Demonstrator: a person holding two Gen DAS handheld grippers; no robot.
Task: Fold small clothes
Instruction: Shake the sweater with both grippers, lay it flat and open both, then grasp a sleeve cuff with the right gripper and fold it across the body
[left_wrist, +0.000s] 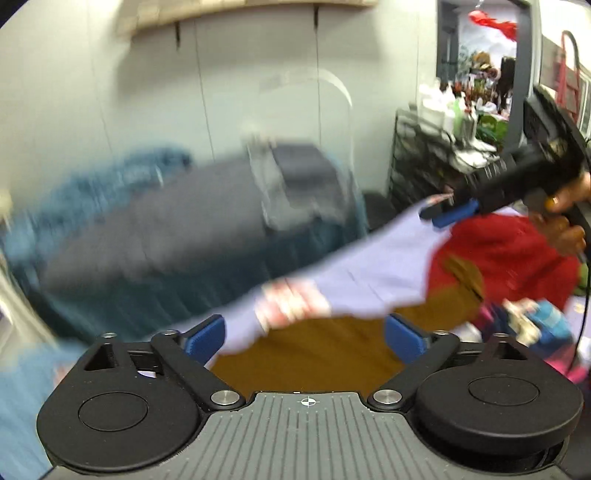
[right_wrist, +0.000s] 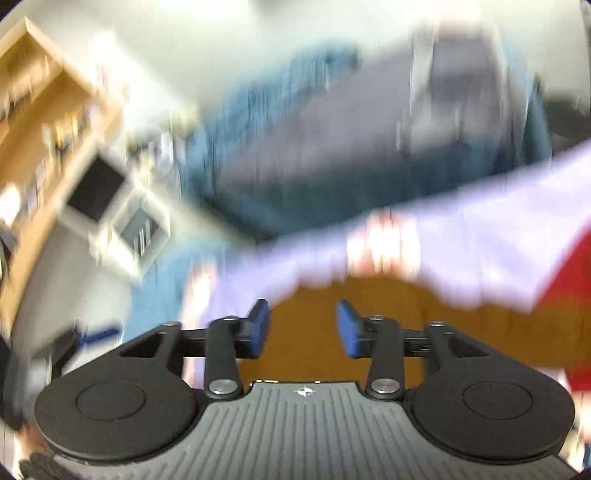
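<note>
A small lavender garment (left_wrist: 373, 266) with a pink and white print hangs stretched in the air over the brown table (left_wrist: 314, 354), running from lower left to upper right. My left gripper (left_wrist: 304, 338) is wide open; the cloth's lower end brushes past its left pad (left_wrist: 207, 338) without being pinched. My right gripper (left_wrist: 443, 214), held by a hand, is at the garment's upper corner. In the right wrist view the right gripper (right_wrist: 303, 328) is open with nothing between its blue pads, and the blurred lavender garment (right_wrist: 461, 236) floats beyond them.
A red garment (left_wrist: 509, 251) lies on the table at the right, beside a heap of colourful clothes (left_wrist: 539, 325). Behind the table are a blue and grey bed or couch (left_wrist: 166, 221), a clear chair back (left_wrist: 314, 147) and a dark rack (left_wrist: 417, 155). A wooden shelf (right_wrist: 37, 110) stands at left.
</note>
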